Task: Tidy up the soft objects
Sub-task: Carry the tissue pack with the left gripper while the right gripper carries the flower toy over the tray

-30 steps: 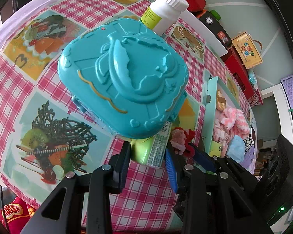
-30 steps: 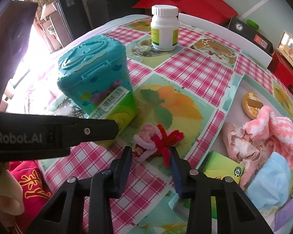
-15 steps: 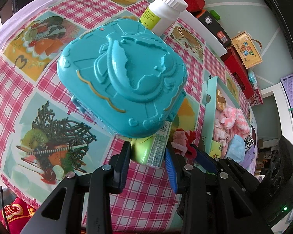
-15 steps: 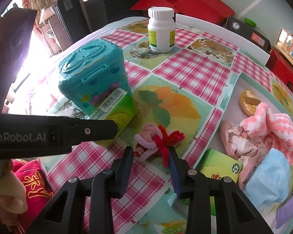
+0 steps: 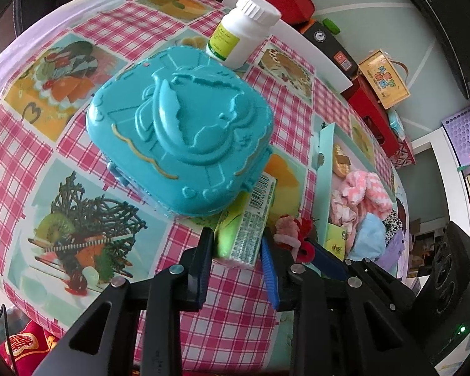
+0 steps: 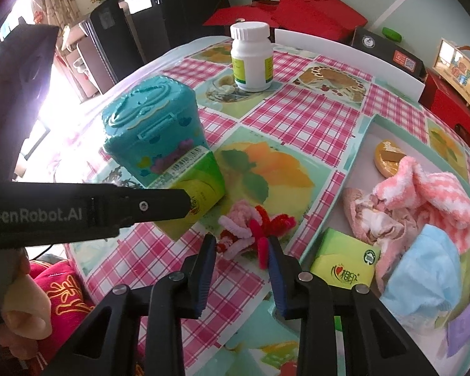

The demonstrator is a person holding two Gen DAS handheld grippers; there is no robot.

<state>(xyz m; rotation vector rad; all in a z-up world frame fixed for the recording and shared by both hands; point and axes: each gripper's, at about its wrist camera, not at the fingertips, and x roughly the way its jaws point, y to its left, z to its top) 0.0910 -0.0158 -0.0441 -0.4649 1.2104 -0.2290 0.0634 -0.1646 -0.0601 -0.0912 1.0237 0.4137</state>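
We close our left hand-held gripper (image 5: 236, 246) around the green tissue pack (image 5: 242, 232) on the checked surface (image 5: 25, 144), pads not clearly pressing it. Our right hand-held gripper (image 6: 242, 250) closes around the pink-and-red fuzzy toy (image 6: 250, 228), not yet pinching. Beside lies the tray (image 6: 362, 144) of soft cloths (image 6: 423, 194).

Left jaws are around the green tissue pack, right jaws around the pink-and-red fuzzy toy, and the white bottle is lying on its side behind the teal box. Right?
Not quite: the white bottle stands upright, as the right wrist view shows. The rest holds.
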